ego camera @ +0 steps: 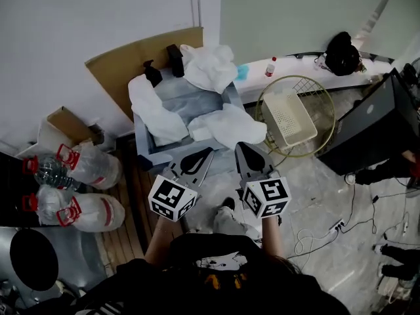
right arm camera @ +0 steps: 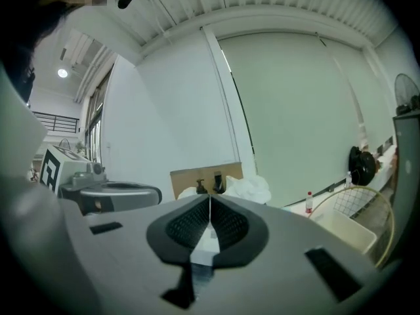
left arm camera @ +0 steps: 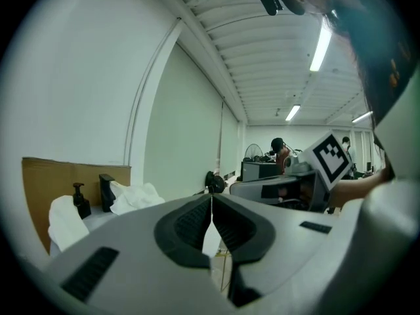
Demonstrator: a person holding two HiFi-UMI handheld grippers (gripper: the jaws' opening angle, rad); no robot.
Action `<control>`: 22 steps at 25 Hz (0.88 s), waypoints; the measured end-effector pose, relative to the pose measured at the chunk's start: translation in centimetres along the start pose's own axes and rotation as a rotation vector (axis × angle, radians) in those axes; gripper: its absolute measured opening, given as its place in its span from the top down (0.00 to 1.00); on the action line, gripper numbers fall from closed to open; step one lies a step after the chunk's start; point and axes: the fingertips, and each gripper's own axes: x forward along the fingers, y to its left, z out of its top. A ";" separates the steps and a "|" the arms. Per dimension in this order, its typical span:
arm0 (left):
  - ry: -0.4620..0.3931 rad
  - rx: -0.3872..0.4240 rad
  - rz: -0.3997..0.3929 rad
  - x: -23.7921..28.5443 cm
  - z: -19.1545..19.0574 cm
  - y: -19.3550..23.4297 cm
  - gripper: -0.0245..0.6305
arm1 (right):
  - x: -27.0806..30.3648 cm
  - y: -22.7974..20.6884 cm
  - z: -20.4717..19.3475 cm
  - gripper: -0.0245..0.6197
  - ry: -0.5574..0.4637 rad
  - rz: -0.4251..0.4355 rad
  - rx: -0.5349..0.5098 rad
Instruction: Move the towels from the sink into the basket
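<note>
Nothing has gone over yet, so the job looks to be at its start, the approach to a first pick. Three white towels lie at the sink [ego camera: 146,155]: the left towel [ego camera: 154,113] is draped over the left rim, the back towel [ego camera: 210,65] is heaped by the tap, and the front towel [ego camera: 230,125] is bunched on the front right corner. The basket [ego camera: 289,118] sits empty to the right, inside a wire ring [ego camera: 326,105] on the floor. Both grippers hover just short of the sink's near edge. The left gripper [ego camera: 200,159] has its pads pressed together with nothing between them, and the right gripper [ego camera: 248,157] is closed and empty too. The front towel lies just ahead of the right gripper and nearest the basket, so it seems the natural first pick. That calls for spreading the jaws, lowering onto a raised fold, pinching enough cloth to hold, lifting clear of the rim and swinging right.
</note>
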 end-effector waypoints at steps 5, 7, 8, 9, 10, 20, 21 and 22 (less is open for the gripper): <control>0.028 0.011 0.034 4.4 0.4 0.8 0.95 | 2.3 -4.2 -0.1 0.95 0.030 0.043 0.007; 0.039 0.014 0.053 5.6 0.5 1.2 0.95 | 3.1 -5.5 -0.1 0.95 0.039 0.063 0.013; 0.043 0.016 0.062 6.2 0.7 1.4 0.95 | 3.5 -6.1 -0.2 0.95 0.044 0.073 0.016; 0.046 0.018 0.069 6.8 0.8 1.6 0.95 | 3.8 -6.6 -0.2 0.95 0.048 0.081 0.018; 0.049 0.019 0.076 7.3 0.9 1.7 0.95 | 4.1 -7.2 -0.3 0.95 0.053 0.087 0.018; 0.106 0.011 0.108 10.4 0.3 2.5 0.95 | 5.9 -10.8 -1.7 0.95 0.096 0.098 0.034; 0.110 0.010 0.109 10.5 0.2 2.7 0.95 | 6.0 -11.0 -1.9 0.95 0.100 0.095 0.037; 0.115 0.008 0.109 10.6 0.1 2.8 0.95 | 6.2 -11.2 -2.0 0.95 0.104 0.093 0.040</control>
